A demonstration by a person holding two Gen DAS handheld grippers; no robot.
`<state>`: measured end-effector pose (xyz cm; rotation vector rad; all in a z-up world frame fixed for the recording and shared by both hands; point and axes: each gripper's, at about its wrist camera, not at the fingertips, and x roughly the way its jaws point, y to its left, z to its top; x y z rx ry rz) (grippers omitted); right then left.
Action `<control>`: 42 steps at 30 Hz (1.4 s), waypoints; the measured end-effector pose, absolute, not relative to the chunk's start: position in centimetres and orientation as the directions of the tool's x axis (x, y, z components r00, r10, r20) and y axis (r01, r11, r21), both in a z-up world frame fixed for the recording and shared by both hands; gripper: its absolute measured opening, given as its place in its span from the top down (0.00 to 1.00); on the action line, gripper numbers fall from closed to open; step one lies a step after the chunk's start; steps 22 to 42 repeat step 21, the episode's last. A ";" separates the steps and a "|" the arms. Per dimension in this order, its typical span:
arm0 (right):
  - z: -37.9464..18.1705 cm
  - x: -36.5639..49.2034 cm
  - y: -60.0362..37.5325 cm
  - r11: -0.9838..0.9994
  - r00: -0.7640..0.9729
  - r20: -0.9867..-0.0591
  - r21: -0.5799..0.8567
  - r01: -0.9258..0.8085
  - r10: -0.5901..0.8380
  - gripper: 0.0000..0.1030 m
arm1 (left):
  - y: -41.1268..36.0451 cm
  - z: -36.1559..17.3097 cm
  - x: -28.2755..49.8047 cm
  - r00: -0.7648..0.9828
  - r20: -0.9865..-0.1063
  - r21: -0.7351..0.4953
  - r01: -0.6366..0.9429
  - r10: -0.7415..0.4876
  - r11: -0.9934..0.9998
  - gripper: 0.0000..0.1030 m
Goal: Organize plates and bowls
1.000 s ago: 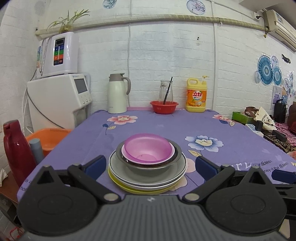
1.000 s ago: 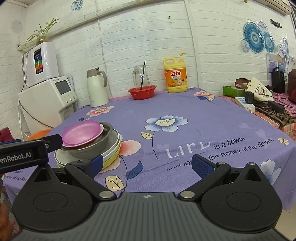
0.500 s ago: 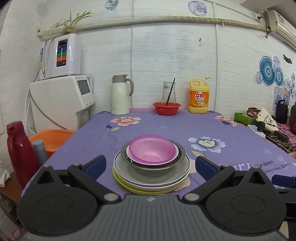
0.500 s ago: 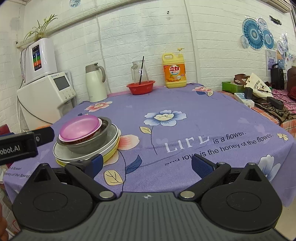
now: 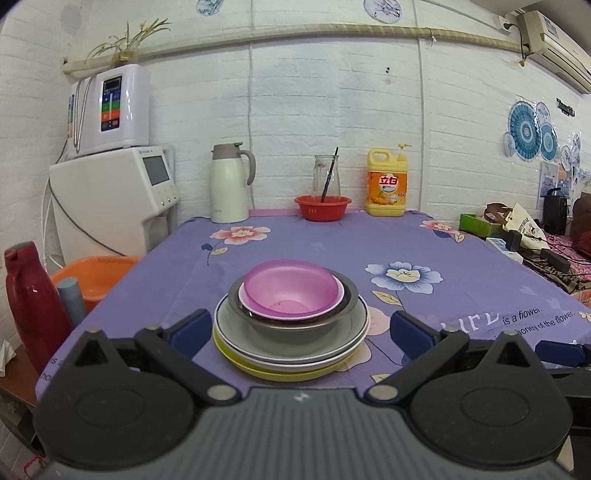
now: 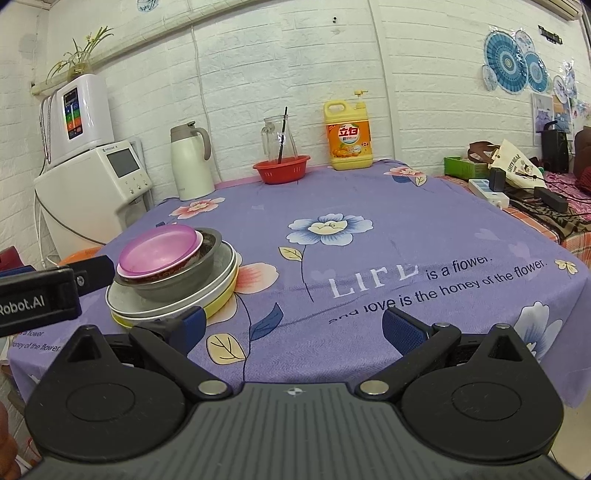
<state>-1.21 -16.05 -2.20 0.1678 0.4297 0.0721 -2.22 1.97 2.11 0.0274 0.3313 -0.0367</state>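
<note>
Purple tablecloth (image 5: 369, 251): pink bowl (image 5: 291, 288) inside steel bowl (image 5: 347, 302).

Bright, even indoor light fills both of your views; its source stays out of frame. Shadows are soft: you see only a faint dark rim under the stacked plates (image 5: 291, 354) on the purple tablecloth (image 5: 369, 243). A small glint sits on the red bottle (image 5: 31, 295) at the left, and the white brick wall (image 5: 332, 92) shows no blown-out glare. Your fisheye lenses bend the wall pipe (image 5: 332, 31) into an arc and darken the frame corners. Detail stays sharp across the table; the close dark gripper body (image 6: 291, 432) along the bottom reads slightly soft.
</note>
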 end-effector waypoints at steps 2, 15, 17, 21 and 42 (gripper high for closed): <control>-2.3 -1.2 -16.0 0.984 0.905 -0.413 0.175 -0.034 0.104 0.00 | 1.8 1.8 -2.0 0.938 -0.343 0.021 0.060 -0.049 0.998 0.01; -2.5 -0.9 -16.2 0.985 0.898 -0.427 0.171 -0.033 0.104 0.00 | 2.2 1.2 -1.8 0.935 -0.347 -0.006 0.077 -0.074 0.997 0.01; -2.5 -0.8 -16.2 0.984 0.896 -0.432 0.173 -0.035 0.107 0.00 | 2.1 1.1 -1.8 0.937 -0.343 0.001 0.075 -0.070 0.997 0.01; -2.7 -0.8 -16.2 0.984 0.894 -0.435 0.172 -0.035 0.108 0.00 | 1.8 1.1 -2.1 0.943 -0.328 0.024 0.067 -0.055 0.997 0.01; -2.7 -0.8 -16.2 0.984 0.894 -0.435 0.172 -0.035 0.108 0.00 | 1.8 1.1 -2.1 0.943 -0.328 0.024 0.067 -0.055 0.997 0.01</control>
